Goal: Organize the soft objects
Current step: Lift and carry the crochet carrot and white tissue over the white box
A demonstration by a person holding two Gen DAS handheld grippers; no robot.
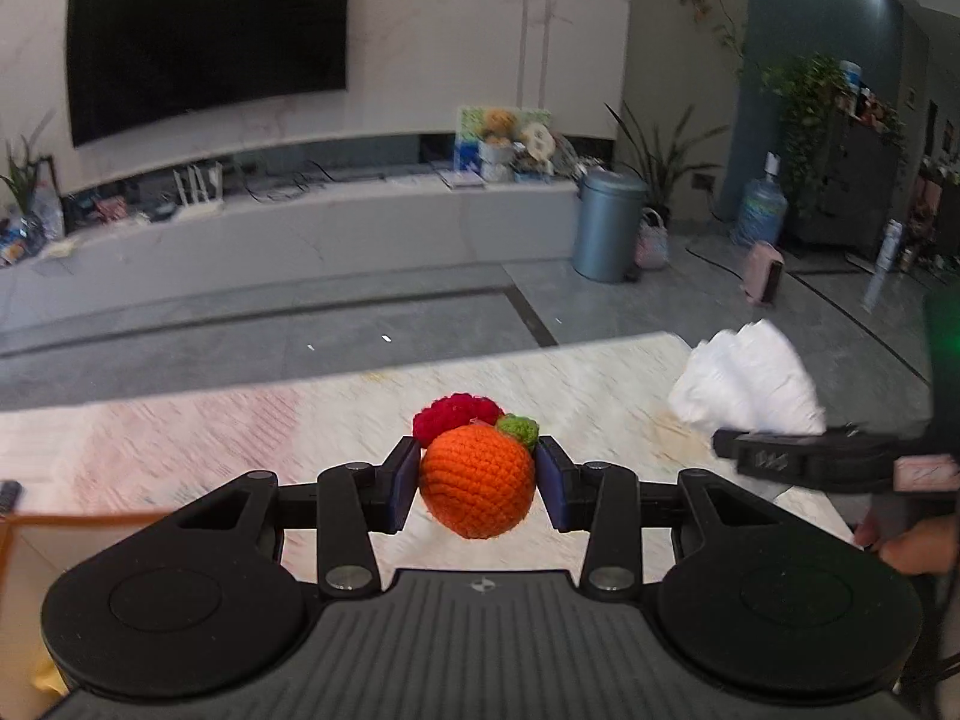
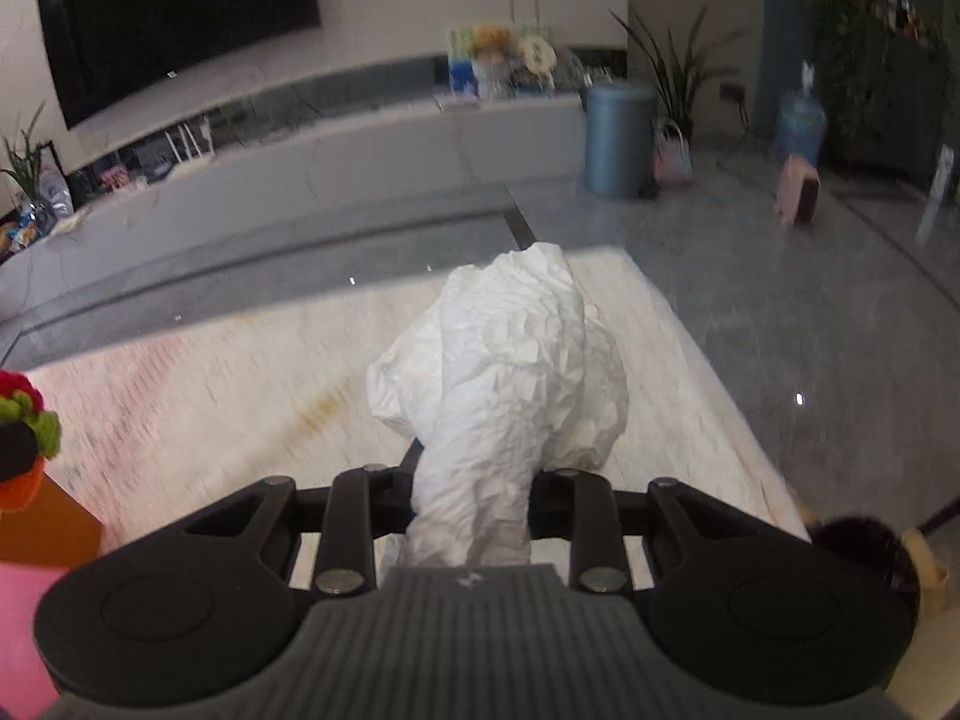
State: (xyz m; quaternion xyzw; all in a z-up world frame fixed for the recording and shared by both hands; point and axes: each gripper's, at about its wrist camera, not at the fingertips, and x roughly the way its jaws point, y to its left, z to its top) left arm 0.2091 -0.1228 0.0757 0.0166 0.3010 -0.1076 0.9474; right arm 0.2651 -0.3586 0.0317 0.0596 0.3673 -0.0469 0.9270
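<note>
A pale marble-look table (image 1: 252,420) runs across a living room, with a TV (image 1: 204,36) on the far wall and a grey bin (image 1: 606,228) on the floor beyond. At the table's left edge sits an orange box (image 1: 36,531), with only its rim in view. The left gripper (image 1: 477,483) is closed on a crocheted orange (image 1: 477,480), pinched at its widest between blue pads (image 1: 403,477) and held above the table; a red crocheted piece (image 1: 456,417) shows just behind it, though whether it is attached or lying on the table cannot be told. To the right, the right gripper (image 2: 471,495) clamps a crumpled white cloth (image 2: 504,372) low down, most of the bulk billowing free ahead of the fingers. Both views are motion-blurred. The ball is round and yielding — a quick swing could roll it out of the pads. The cloth is held by a narrow bunch, so loose folds might slip free or drag across the table, and the two grippers are near enough that the cloth could brush the orange if they converge on the box together.
</note>
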